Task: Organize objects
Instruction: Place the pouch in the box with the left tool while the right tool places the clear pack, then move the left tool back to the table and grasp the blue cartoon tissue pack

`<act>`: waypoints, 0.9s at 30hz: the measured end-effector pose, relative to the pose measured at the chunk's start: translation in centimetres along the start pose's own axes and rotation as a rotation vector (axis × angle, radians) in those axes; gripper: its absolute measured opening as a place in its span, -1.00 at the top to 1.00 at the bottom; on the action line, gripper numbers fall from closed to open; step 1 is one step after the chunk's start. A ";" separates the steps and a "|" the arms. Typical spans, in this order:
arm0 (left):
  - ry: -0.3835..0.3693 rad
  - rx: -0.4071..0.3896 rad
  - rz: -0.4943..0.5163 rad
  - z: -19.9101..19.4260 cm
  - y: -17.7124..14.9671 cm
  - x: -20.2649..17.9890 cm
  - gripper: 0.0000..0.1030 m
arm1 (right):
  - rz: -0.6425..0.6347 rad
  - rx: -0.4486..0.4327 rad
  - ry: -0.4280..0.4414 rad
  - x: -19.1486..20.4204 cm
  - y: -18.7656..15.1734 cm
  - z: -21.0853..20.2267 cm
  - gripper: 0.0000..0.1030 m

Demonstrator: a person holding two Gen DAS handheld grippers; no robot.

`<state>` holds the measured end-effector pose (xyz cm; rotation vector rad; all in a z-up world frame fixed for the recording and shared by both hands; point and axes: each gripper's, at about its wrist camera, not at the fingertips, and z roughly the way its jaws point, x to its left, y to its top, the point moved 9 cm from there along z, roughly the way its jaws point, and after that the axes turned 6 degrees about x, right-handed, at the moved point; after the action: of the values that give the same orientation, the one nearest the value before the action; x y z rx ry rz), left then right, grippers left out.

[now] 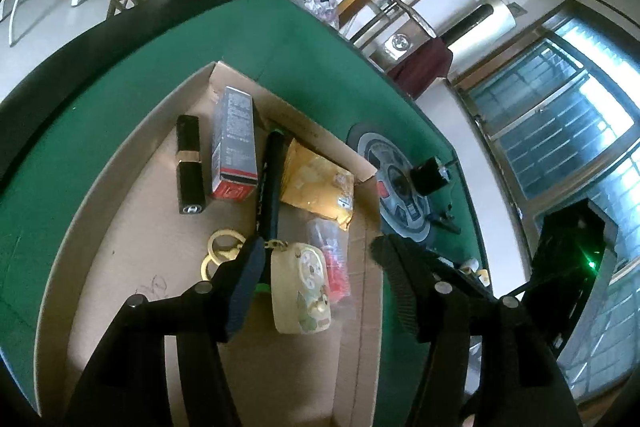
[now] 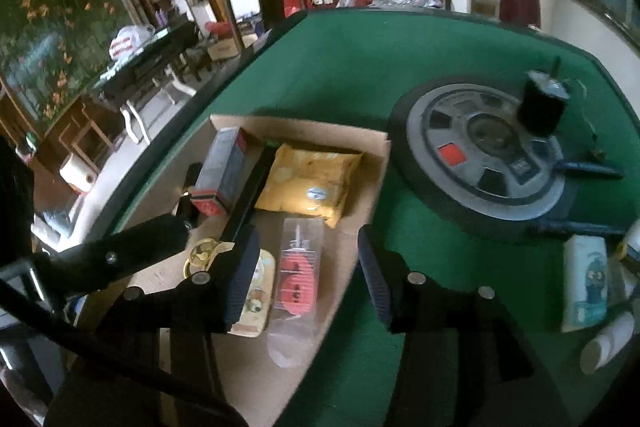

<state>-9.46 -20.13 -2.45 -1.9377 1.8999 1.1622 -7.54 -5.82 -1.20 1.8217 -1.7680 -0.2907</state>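
**Both jaws apart over the cardboard tray**

Your left gripper [image 1: 316,259] sits low in its frame with the jaws apart and pressing on nothing; the cream keychain case [image 1: 302,291] lies between them on the cardboard tray [image 1: 120,267], just beside the left pad. Its yellow rings [image 1: 220,251] lie to the left of that pad. Right of the case is a clear packet of red parts [image 1: 332,259]. Further up the tray you have a black lipstick [image 1: 190,167], a grey and red carton [image 1: 236,147], a long black tube [image 1: 272,183] and a yellow pouch [image 1: 318,187], side by side from left to right.

Your right gripper [image 2: 308,275] also has its jaws apart, empty, over the tray's right part, with the packet of red parts between them. Beyond the tray, on the green bench [image 2: 340,67], lies a round grey disc [image 2: 484,151] with a black cylinder [image 2: 540,107] at its upper right. A pale blue box [image 2: 586,283] lies at the right edge.
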 end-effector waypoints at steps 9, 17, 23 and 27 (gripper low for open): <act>0.034 0.029 0.036 -0.5 -2.6 -2.5 -0.23 | 0.080 -0.041 -0.005 -3.6 -0.9 -2.9 0.00; 0.049 0.058 0.200 -0.2 -6.8 -8.9 -0.23 | 0.076 -0.100 -0.099 -7.6 -2.9 -5.7 0.00; 0.078 0.087 0.283 1.2 -9.4 -12.4 -0.23 | 0.059 -0.189 -0.220 -10.9 -3.8 -9.1 -0.06; 0.111 0.098 0.302 2.3 -10.3 -13.6 -0.23 | 0.039 -0.267 -0.372 -13.9 -4.0 -11.5 -0.11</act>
<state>0.81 -6.59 0.70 -1.7411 2.3245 1.0270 0.55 10.29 2.77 1.6143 -1.8957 -0.8542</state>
